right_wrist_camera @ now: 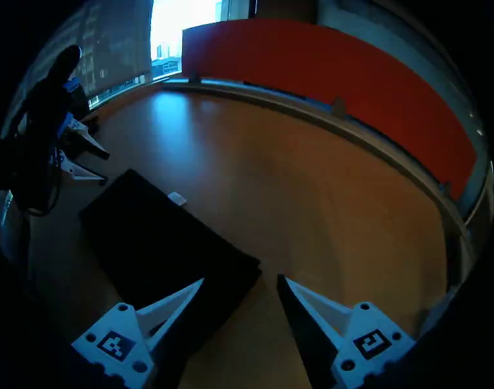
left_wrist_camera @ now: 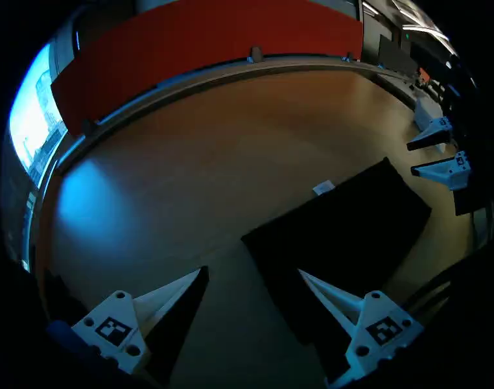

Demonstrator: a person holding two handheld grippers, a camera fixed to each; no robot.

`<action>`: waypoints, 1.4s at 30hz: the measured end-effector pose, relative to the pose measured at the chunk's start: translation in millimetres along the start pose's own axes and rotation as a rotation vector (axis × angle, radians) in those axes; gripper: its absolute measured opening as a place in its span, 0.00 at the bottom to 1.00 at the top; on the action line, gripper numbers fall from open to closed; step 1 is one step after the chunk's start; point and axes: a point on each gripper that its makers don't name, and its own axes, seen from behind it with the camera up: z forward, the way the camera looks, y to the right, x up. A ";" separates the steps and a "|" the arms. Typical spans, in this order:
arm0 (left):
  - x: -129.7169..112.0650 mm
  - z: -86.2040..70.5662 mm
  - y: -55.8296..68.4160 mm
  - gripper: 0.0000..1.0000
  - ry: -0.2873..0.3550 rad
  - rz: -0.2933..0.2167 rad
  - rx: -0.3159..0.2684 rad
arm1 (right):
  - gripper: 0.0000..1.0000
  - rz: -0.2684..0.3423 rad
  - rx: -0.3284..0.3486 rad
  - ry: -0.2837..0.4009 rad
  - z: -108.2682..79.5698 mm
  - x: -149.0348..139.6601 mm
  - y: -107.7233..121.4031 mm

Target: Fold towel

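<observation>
A dark towel [left_wrist_camera: 341, 230] lies flat on the wooden table [left_wrist_camera: 201, 168], folded into a rectangle, with a small white tag [left_wrist_camera: 323, 188] at its far edge. My left gripper [left_wrist_camera: 250, 275] hovers open over the towel's near left corner, nothing between its fingers. In the left gripper view the right gripper [left_wrist_camera: 412, 159] is open beyond the towel's far right end. In the right gripper view the same towel [right_wrist_camera: 163, 243] lies below, with its tag [right_wrist_camera: 176, 198]. My right gripper [right_wrist_camera: 239, 280] stands open above the towel's near right corner. The left gripper [right_wrist_camera: 105, 167] is at the far left, held by a hand.
A red divider panel [left_wrist_camera: 201, 45] runs along the table's far edge [left_wrist_camera: 182, 84]. A bright window [right_wrist_camera: 182, 29] lies beyond it. Bare wood stretches between the towel and the panel [right_wrist_camera: 351, 71].
</observation>
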 end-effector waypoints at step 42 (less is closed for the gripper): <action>-80.9 -67.5 35.4 0.91 0.005 -0.125 0.002 | 0.77 -0.006 0.032 -0.005 -61.4 -47.4 -45.9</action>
